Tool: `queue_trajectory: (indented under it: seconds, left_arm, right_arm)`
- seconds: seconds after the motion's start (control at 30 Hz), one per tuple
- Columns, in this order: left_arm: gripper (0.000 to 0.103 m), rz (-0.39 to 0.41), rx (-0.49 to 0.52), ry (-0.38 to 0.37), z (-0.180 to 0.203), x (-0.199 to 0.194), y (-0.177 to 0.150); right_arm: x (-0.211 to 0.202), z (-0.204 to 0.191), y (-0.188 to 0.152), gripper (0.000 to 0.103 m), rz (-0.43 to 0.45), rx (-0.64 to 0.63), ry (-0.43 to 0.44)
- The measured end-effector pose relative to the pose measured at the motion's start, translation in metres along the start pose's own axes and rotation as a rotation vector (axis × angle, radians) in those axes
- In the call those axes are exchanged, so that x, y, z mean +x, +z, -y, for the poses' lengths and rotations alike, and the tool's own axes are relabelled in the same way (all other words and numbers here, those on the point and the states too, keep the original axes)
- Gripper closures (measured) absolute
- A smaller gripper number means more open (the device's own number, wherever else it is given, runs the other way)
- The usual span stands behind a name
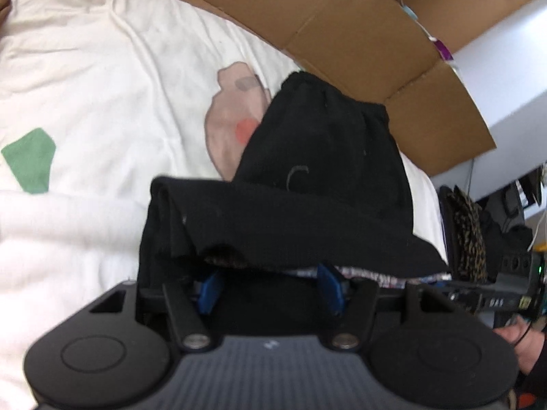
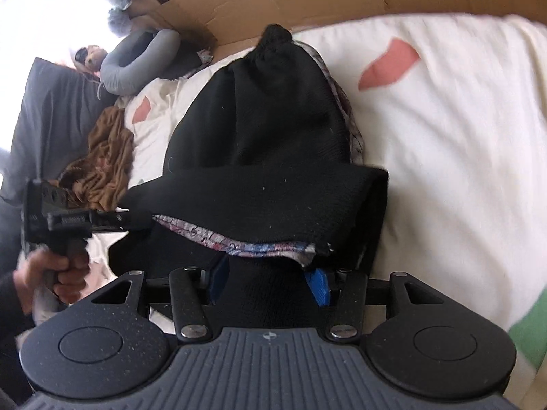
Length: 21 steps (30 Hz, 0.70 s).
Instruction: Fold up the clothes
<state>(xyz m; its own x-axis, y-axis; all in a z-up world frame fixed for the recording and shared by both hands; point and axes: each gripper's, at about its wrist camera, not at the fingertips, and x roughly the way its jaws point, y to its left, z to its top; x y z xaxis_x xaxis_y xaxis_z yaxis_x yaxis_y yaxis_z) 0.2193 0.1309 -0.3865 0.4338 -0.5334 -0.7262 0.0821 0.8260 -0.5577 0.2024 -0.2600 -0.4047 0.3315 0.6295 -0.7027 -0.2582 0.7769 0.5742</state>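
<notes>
Black garment (image 1: 318,157), soft, limp and light, hangs draped over the white bedding (image 1: 85,78), its near edge clamped at two corners by left gripper (image 1: 270,287) and right gripper (image 2: 270,283); hold by hem corners.

A: Any writing you can read here?
B: No. Small marks on the black bar (image 1: 492,302) at the left-wrist view's right edge are blurred, and nothing else carries lettering.
</notes>
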Motion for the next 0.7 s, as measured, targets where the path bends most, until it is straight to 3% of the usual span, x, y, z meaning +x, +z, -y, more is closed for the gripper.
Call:
queue_trajectory:
  seconds: [0.33,0.7]
  left_arm:
    - [0.041,0.05,-0.001,-0.014,0.002,-0.002,0.027]
    - [0.041,0.128,0.032,-0.019,0.008,-0.005,0.059]
  right_arm:
    - [0.0,-0.008,0.035,0.048,0.054,-0.109,-0.02]
    - [-0.012,-0.006,0.078,0.048,0.15,-0.139,-0.052]
